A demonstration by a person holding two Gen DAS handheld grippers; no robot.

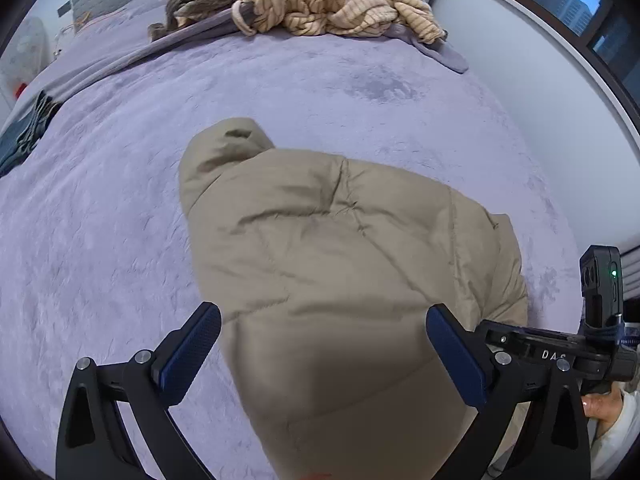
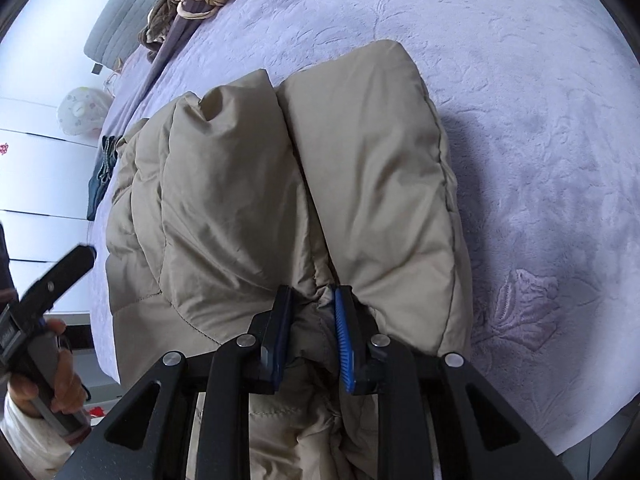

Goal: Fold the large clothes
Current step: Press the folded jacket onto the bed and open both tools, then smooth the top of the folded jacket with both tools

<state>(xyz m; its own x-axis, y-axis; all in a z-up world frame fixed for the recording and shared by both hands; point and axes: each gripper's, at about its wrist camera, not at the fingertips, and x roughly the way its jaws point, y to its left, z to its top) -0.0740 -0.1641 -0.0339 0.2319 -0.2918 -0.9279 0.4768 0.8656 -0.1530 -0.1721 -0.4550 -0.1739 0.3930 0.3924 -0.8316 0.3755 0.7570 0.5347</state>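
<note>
A lilac bedspread (image 1: 100,208) fills both views; on it, at centre frame, lies the beige puffer jacket (image 1: 340,248), bunched into padded folds; a heap of striped tan clothes (image 1: 332,4) sits at the top of the left wrist view, well apart from the jacket; the right gripper (image 2: 310,334) at lower centre is clenched on a pinch of jacket fabric; the left gripper (image 1: 324,360) hangs released, its jaws spread wide above the jacket, nothing between the pads.
</note>
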